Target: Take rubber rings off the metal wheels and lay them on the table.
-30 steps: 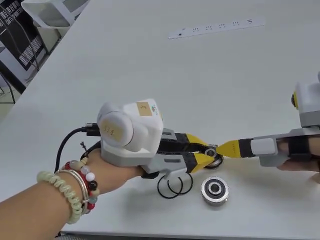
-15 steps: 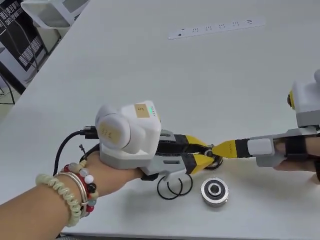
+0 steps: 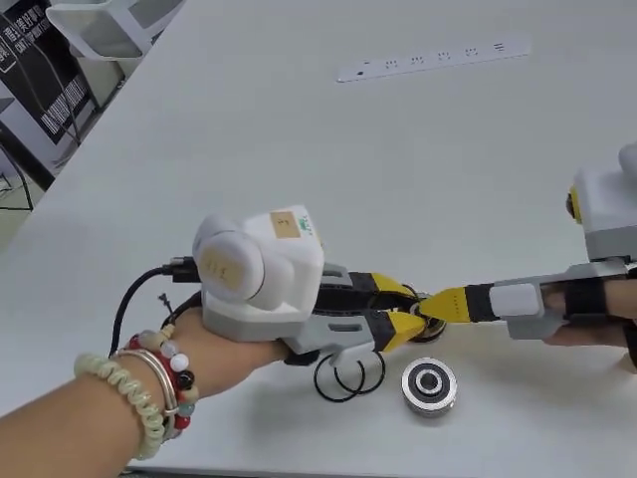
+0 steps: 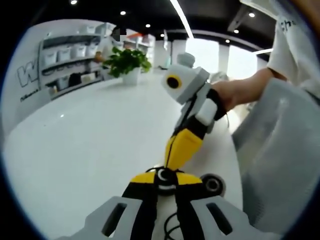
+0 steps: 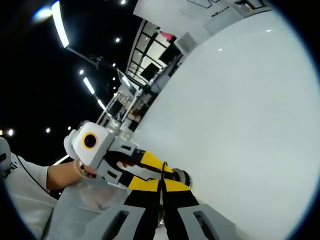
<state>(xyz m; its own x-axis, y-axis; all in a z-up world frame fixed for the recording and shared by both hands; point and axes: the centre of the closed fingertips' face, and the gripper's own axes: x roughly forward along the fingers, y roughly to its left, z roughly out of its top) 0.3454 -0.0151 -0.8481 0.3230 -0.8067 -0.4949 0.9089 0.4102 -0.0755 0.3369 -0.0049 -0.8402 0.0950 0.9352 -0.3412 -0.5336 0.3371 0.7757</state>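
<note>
The white table (image 3: pixel 299 149) ran across the whole head view, with a power strip (image 3: pixel 433 58) lying near the top edge. Low in the frame and left of centre, the left gripper (image 3: pixel 403 307) reached in toward the middle. Its yellow jaws were clamped on either side of a small metal wheel (image 3: pixel 427 326), which it held just above the tabletop. In its own view that held wheel (image 4: pixel 164 176) sat squarely between the two tips.

The right gripper (image 3: pixel 438 305) came in from the right edge and its tip met the same wheel. Its jaws were drawn together to a single point. From where I stood I could not tell whether a rubber ring was pinched between them.

Just below the pair, a second wheel (image 3: pixel 429 383) lay flat on the table. To its left were two thin black rubber rings (image 3: pixel 348 376), overlapping, already stripped and laid down near the bottom of the frame.

I judged the step in hand to be the stripping of the held wheel, one gripper bracing it while the other worked at its rim. The next move would call for a firm nip on the ring's edge. A steady pull away from the wheel would follow, with the left grip unmoved, and the ring would then go down beside the other two.
</note>
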